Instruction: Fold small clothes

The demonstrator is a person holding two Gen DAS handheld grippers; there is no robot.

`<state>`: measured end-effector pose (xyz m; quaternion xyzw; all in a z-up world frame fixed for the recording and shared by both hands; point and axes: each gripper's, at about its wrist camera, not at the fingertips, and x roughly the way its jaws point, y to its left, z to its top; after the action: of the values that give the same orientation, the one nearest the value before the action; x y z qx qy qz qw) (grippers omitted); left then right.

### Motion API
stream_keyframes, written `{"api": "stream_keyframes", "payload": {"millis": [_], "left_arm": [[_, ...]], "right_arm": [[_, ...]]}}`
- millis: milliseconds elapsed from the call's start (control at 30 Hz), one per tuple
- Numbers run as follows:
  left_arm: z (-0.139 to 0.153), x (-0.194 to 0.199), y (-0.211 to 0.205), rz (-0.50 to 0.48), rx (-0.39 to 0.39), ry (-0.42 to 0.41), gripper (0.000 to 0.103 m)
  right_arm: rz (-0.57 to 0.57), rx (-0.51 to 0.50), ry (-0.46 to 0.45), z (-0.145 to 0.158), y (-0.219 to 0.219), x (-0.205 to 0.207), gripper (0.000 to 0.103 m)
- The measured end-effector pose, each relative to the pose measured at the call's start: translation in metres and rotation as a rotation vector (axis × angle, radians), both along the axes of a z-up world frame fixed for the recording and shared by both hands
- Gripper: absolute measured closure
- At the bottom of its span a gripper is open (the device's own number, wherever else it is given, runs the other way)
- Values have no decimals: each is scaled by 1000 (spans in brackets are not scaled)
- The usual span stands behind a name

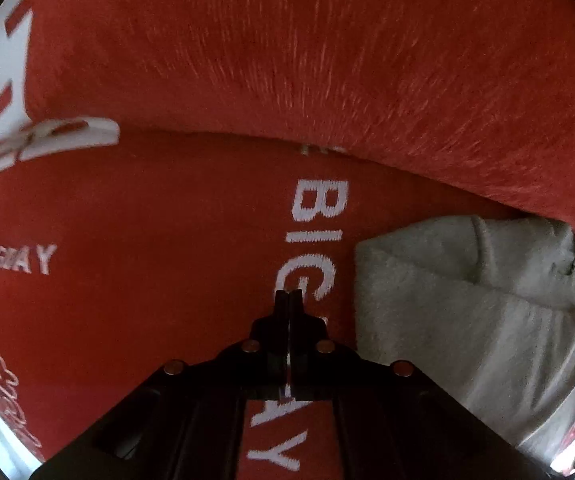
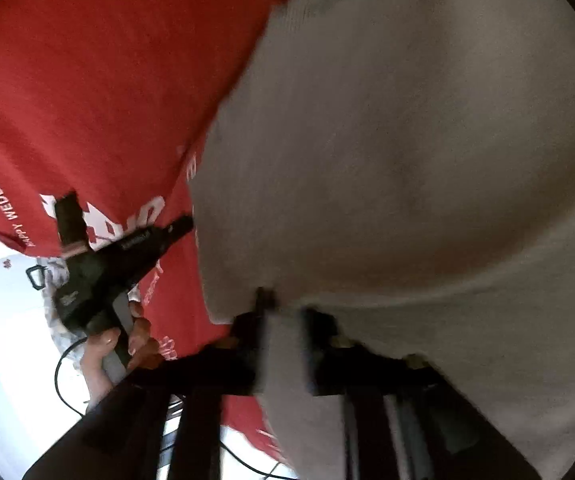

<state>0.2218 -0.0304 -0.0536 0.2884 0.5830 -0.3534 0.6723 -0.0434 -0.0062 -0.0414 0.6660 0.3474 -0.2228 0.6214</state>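
A small light grey garment [image 1: 467, 320] lies on a red cloth with white lettering [image 1: 167, 260], to the right of my left gripper [image 1: 288, 294]. The left gripper is shut and empty, its tips just above the red cloth. In the right wrist view the grey garment [image 2: 387, 140] fills most of the frame and hangs from my right gripper [image 2: 283, 304], which is shut on its edge. The left gripper [image 2: 183, 222] shows there too, held by a hand, left of the garment.
The red cloth [image 2: 87, 100] rises in a big fold [image 1: 327, 60] behind the left gripper. A white surface [image 2: 3, 340] with a black cable lies beyond the cloth's edge at the lower left.
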Motion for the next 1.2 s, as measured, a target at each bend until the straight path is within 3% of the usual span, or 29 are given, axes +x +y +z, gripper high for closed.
{"api": "stream_keyframes", "payload": {"millis": [67, 200, 267, 333, 367, 400, 533, 600, 667, 767, 833, 867, 967, 1200], "left_arm": [[17, -16, 1, -15, -32, -22, 102], [43, -52, 2, -69, -80, -17, 102], [49, -76, -1, -105, -87, -10, 102], [54, -96, -1, -146, -88, 3, 102], [51, -101, 0, -160, -82, 2, 102], [47, -104, 2, -172, -72, -1, 102], [21, -122, 7, -191, 3, -16, 102], [16, -124, 9, -195, -6, -39, 102], [19, -128, 9, -209, 17, -57, 102], [23, -131, 8, -209, 41, -63, 102], [27, -133, 12, -190, 60, -56, 102], [29, -133, 16, -176, 60, -46, 102], [37, -128, 31, -111, 53, -6, 102], [39, -114, 64, -53, 27, 15, 102]], "right_arm": [[-85, -71, 61, 22, -17, -45, 34], [-308, -71, 186, 19, -47, -138, 34], [-410, -32, 197, 9, -65, -166, 34], [-450, -16, 174, 3, -79, -177, 48], [-439, -19, 168, 0, -83, -182, 88], [-409, -30, 179, 1, -87, -180, 95], [-296, -147, 298, 12, -81, -159, 95], [-286, -132, 364, 6, -74, -167, 93], [-332, -87, 337, -1, -67, -189, 93], [-346, -75, 359, 12, -58, -209, 89], [-339, -50, 317, 18, -54, -222, 88], [-331, -37, 286, 19, -51, -223, 82], [-290, -15, 205, 24, -41, -209, 28], [-166, 116, -45, -12, -1, -83, 27]]}}
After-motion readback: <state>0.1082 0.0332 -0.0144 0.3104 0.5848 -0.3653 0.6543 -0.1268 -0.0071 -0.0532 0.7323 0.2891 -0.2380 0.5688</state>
